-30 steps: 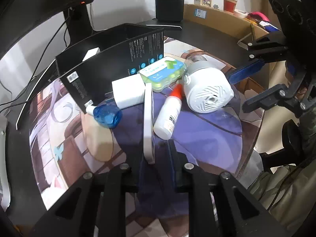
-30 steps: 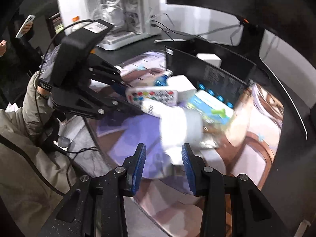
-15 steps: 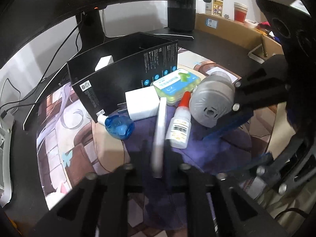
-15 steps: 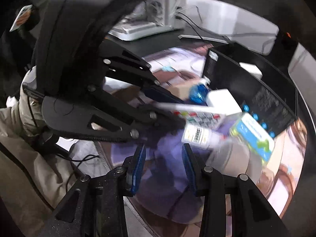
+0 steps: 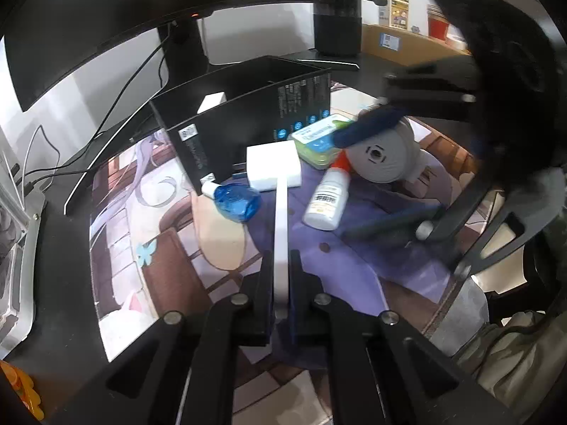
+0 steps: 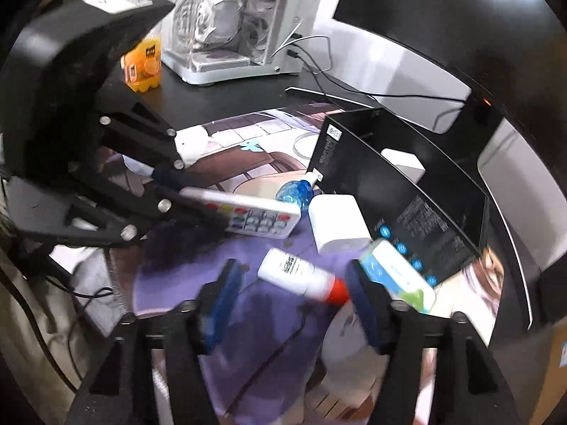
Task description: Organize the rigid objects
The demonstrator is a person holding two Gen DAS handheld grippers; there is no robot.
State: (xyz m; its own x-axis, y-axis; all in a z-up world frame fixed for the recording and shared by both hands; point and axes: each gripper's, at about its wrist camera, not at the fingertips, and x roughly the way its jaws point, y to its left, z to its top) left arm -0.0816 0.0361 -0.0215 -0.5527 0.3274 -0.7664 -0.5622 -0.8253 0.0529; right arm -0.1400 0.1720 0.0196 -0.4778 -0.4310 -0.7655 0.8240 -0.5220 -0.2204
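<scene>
Left wrist view: the left gripper point(image 5: 281, 283) has its jaws pinched on the white remote control point(image 5: 281, 233), held edge-up, its long axis running straight away from the jaws toward the black box point(image 5: 248, 120).
Right wrist view: the right gripper point(image 6: 294, 301) has just been opening; its jaws stand spread on either side of the red-capped glue bottle point(image 6: 301, 276), not pressing on it.
Key relation: the glue bottle lies crosswise between the right jaws, cap toward the right-hand finger; the right hand is much the nearer one to it.
Grey round device: the left view shows the grey round device point(image 5: 382, 156) just beside the bottle's cap, under the right gripper's upper finger, so which of the two is the target I cannot tell.
Places from the black box: white adapter block point(image 5: 274, 166) and green-and-white case point(image 5: 315, 141) touch or nearly touch its front wall; blue bottle point(image 5: 235, 203) at its near corner; another white block point(image 5: 211, 102) inside it.
Count: one remote, one glue bottle, one blue bottle, one case, one round device, two white blocks, one box, all on the tabletop mat point(image 5: 149, 248).
</scene>
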